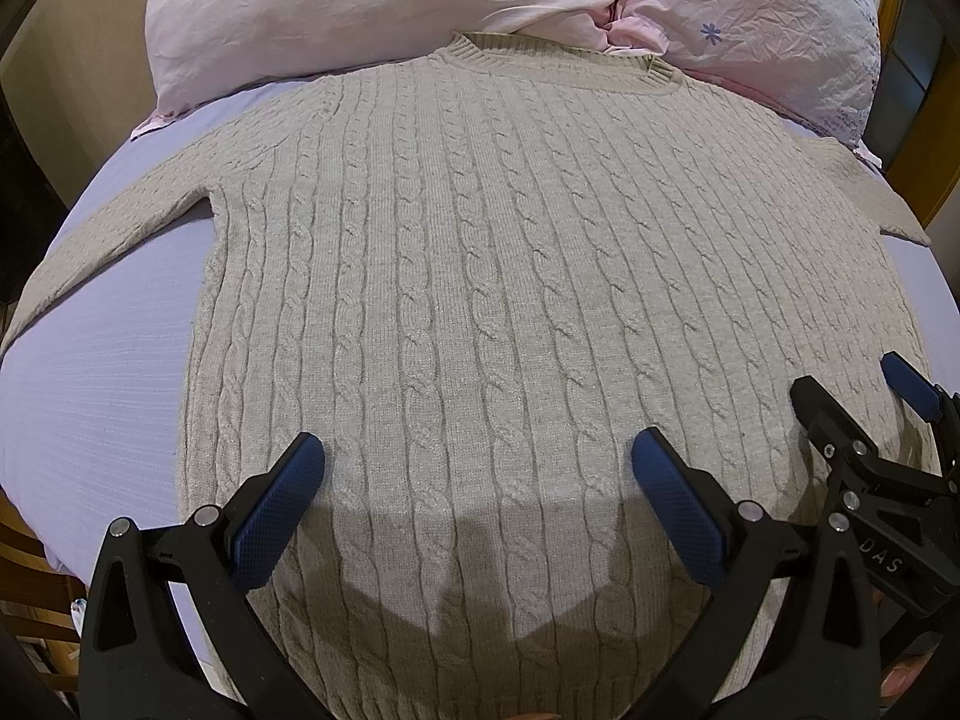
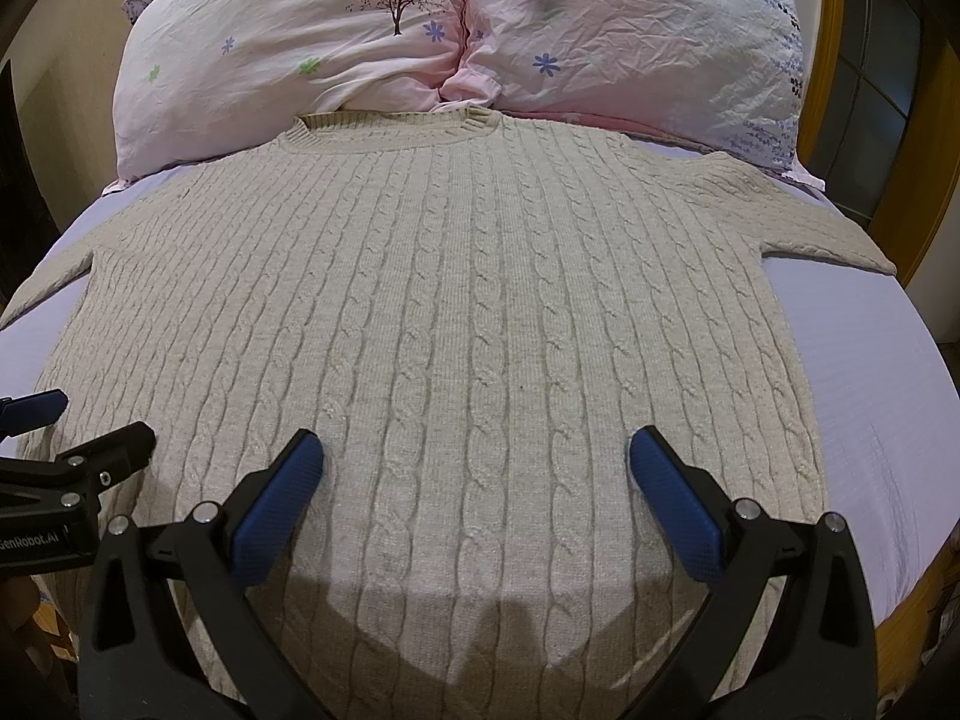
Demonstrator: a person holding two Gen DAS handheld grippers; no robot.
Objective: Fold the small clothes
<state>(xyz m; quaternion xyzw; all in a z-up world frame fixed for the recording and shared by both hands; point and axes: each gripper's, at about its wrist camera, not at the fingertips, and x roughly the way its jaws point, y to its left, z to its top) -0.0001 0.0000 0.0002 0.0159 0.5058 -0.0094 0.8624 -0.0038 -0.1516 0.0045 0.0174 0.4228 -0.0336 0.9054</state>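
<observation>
**Sweater flat, no fold started**

Left gripper (image 1: 477,468) and right gripper (image 2: 476,465) both spread wide, holding nothing, hovering over the hem. Lettering reads "DAS" and "GenRobot.AI". Beige cable-knit sweater (image 1: 480,240) lies flat on the bed (image 1: 102,372), sleeves out, collar at pillows (image 2: 420,30). All folds remain.

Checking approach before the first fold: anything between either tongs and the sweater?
Nothing visible. The beige cable-knit sweater lies flat on the lavender bedsheet, with the open left tongs and open right tongs directly over its lower body.
</observation>
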